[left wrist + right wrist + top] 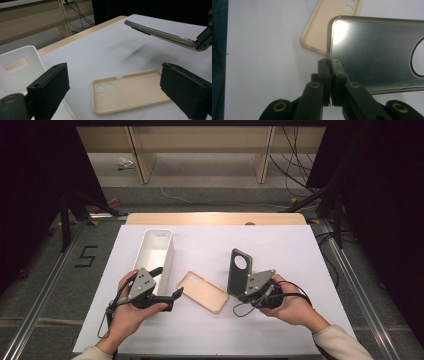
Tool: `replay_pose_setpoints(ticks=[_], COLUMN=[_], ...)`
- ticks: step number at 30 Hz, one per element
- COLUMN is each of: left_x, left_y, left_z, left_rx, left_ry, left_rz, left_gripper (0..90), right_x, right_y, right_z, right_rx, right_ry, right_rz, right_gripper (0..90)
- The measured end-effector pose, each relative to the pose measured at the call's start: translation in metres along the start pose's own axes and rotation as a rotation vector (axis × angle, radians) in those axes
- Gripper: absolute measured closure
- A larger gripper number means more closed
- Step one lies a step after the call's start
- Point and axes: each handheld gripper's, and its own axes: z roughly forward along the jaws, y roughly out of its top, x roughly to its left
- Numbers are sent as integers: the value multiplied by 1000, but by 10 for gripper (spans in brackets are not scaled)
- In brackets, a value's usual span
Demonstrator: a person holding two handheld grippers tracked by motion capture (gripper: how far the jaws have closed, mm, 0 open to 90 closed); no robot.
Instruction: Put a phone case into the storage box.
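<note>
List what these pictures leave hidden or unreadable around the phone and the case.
- Phone: high view, bottom end hidden behind the right hand-held gripper; right gripper view, far end cut off by the frame edge.
- Beige case: right gripper view, partly behind the phone.
- White bin: high view, near end covered by the left hand-held gripper.

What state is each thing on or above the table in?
Phone: lifted off the table, clamped by one edge.
Beige case: flat on the table, hollow side up, empty.
White bin: upright, empty.
Right gripper: shut on the phone.
Left gripper: open, holding nothing.
</note>
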Motion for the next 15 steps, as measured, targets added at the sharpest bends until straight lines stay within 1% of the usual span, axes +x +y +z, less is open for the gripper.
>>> replay_pose_setpoints(ticks=[7,9,11,12,13,15], left_x=[-2,-2,-2,-2,-2,-2], left_y=[6,12,15,20,20,26], left_z=[4,7,8,11,11,15], left_rx=[1,-1,1,7,7,18], left_ry=[-8,-9,-14,-15,-15,-20], left_rz=[3,2,2,2,2,-4], left_gripper=[88,95,98,100,102,105], right_x=[1,3,4,4,4,6], right_y=[1,1,2,2,2,1], right_z=[0,0,0,0,0,0], right_rx=[-3,-7,-8,-13,-13,-8], right_ry=[1,-2,0,-8,-8,0], right_rz=[2,-1,-1,-6,-6,-4], right_gripper=[887,887,887,887,887,887])
